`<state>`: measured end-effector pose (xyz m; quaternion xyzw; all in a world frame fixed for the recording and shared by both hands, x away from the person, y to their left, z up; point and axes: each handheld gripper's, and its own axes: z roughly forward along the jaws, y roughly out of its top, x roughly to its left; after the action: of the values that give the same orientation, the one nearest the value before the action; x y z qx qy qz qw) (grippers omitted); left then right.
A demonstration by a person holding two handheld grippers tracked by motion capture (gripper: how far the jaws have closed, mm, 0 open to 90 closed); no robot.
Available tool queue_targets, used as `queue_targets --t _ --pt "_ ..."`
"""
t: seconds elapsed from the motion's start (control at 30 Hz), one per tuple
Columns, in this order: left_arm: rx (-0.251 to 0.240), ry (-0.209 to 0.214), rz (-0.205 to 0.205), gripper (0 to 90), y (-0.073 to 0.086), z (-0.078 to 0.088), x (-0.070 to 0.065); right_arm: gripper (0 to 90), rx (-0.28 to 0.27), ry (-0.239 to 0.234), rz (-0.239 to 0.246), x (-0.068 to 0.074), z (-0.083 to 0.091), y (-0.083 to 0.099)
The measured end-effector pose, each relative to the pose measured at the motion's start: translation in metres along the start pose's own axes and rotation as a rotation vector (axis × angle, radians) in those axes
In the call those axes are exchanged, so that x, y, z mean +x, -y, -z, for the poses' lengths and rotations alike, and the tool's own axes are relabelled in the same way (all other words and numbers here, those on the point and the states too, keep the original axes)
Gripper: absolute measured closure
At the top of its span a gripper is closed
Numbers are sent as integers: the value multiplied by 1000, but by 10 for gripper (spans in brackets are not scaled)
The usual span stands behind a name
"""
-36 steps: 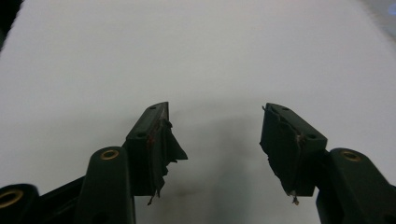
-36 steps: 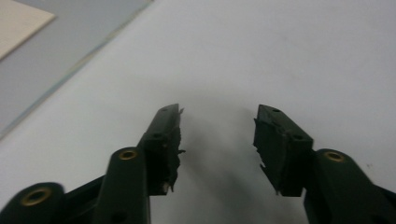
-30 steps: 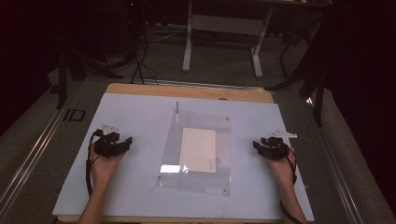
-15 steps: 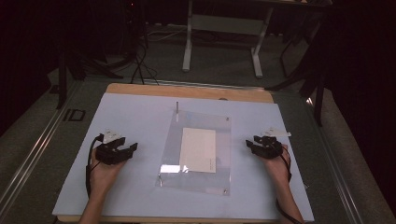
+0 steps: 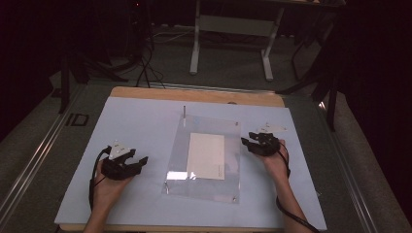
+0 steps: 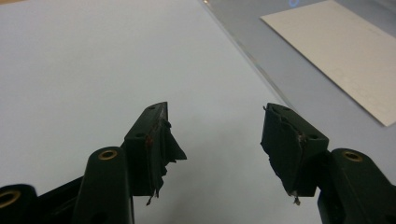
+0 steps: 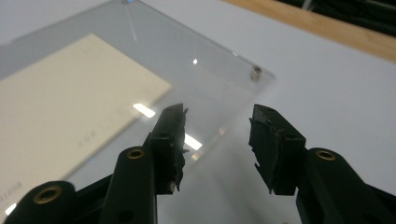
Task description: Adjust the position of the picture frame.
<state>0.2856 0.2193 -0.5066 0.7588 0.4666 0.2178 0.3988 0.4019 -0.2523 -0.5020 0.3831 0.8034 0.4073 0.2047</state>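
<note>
Pale blue worktop [image 5: 141, 126] at frame centre carries a clear plastic sheet [image 5: 206, 187] with a cream card [image 5: 207, 155] under it. Left tongs [image 5: 137, 162], lower left, gape open and empty; right tongs [image 5: 246, 143], centre right, gape open at the sheet's edge.

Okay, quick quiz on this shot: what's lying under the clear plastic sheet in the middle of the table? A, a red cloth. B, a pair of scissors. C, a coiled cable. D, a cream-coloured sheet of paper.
D: a cream-coloured sheet of paper lies flat beneath the clear plastic sheet, seen in the high view and through the plastic in the right gripper view.
</note>
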Motion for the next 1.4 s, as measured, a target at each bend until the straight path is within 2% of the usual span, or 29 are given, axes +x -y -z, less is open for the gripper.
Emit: queue_targets --t 0.03,0.17,0.43,0.53,0.7,0.8,0.97,1.07,1.2,1.4 --pt "2 5 -4 418 0 -1 -1 556 -7 -12 14 3 -4 -7" --pt "10 28 -26 429 -1 -2 -5 570 -13 -31 30 6 -11 -18" --pt "16 56 -71 445 2 0 -18 575 -2 -52 42 10 -29 -29" --pt "17 91 -77 469 5 2 -24 577 1 -60 45 14 -38 -33" --pt "31 118 -126 479 12 6 -36 583 4 -78 50 21 -52 -41" --pt "33 144 -138 504 15 6 -40 583 9 -85 57 26 -58 -47" --pt "44 192 -159 534 19 5 -47 582 12 -95 74 33 -65 -56" --pt "50 243 -181 598 21 7 -51 570 9 -101 78 36 -68 -62" --pt "47 275 -182 647 22 9 -50 559 10 -99 73 37 -71 -66" --pt "65 304 -203 661 25 7 -57 555 7 -97 73 38 -72 -68"
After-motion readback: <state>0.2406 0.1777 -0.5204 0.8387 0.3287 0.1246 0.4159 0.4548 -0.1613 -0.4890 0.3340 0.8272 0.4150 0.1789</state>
